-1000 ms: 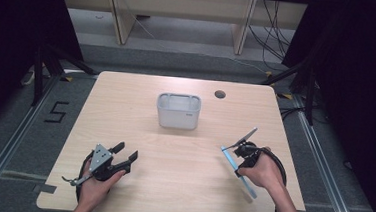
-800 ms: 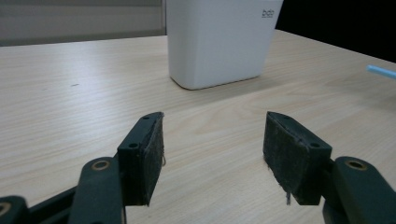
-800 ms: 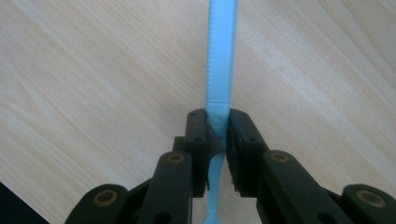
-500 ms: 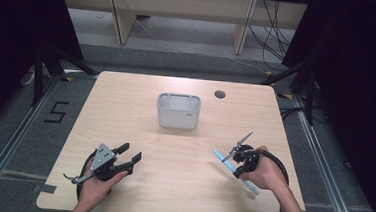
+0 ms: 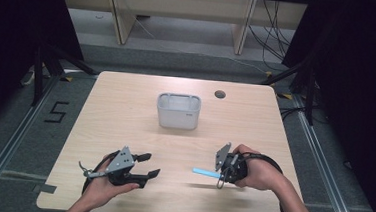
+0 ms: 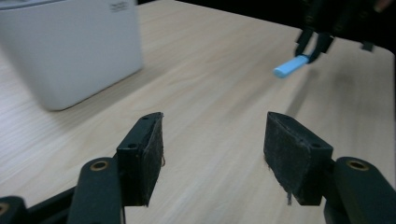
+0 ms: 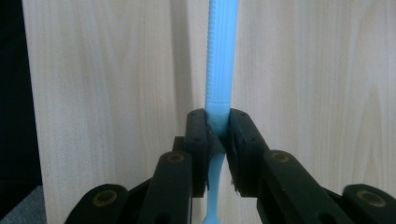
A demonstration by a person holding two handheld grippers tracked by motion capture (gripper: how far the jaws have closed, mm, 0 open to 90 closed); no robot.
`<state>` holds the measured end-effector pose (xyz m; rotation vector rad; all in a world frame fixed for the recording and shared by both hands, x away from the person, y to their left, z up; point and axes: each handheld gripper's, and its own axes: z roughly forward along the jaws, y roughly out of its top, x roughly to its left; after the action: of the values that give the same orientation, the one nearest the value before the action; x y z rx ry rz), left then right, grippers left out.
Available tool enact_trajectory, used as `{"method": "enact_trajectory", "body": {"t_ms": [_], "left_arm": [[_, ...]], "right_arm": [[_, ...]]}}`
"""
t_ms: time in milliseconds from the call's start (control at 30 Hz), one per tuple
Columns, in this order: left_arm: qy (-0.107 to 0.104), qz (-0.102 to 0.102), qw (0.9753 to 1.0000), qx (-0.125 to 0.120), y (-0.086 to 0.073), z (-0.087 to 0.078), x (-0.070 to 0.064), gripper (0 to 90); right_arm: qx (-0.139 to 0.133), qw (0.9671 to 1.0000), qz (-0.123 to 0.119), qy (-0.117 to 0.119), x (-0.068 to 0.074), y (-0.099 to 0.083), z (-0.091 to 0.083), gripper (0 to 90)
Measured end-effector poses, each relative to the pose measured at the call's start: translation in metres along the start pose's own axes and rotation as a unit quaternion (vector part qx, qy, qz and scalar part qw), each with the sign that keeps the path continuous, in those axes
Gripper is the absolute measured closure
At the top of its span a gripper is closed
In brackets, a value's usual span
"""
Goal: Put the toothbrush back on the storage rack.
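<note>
Two tongs are working over the worktop [image 5: 125, 111]: the right tongs [image 5: 219, 175] are gripping a light blue toothbrush [image 5: 206, 173], holding it level above the wood and pointing it left, while the left tongs [image 5: 146, 166] are waiting released and empty. Judging by this, the carrying step is under way; next, the brush is probably needing tilting and lifting toward the white container [image 5: 178, 111]. Ribbing along the handle [image 7: 221, 51] is showing in the right gripper view, while the high view is giving the container's open top.
</note>
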<state>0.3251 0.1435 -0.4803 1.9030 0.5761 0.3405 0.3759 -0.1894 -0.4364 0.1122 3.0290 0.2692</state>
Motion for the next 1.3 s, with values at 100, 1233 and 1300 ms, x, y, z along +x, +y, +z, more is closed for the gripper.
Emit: {"method": "enact_trajectory", "body": {"t_ms": [100, 1233, 1300], "left_arm": [[-0.026, 0.023, 0.9992, 0.022, 0.008, 0.008, -0.008, 37.4], [-0.116, 0.106, 0.9833, 0.092, 0.017, 0.07, -0.026, 65.7], [-0.119, 0.102, 0.9839, 0.086, 0.017, 0.071, -0.026, 67.6]], "right_arm": [[0.003, 0.999, -0.044, 0.005, -0.001, 0.009, 0.001, 79.4], [0.006, 0.9941, -0.108, 0.013, 0.003, 0.058, 0.004, 79.4], [0.023, 0.9959, -0.086, 0.018, 0.007, 0.058, 0.004, 79.4]]}}
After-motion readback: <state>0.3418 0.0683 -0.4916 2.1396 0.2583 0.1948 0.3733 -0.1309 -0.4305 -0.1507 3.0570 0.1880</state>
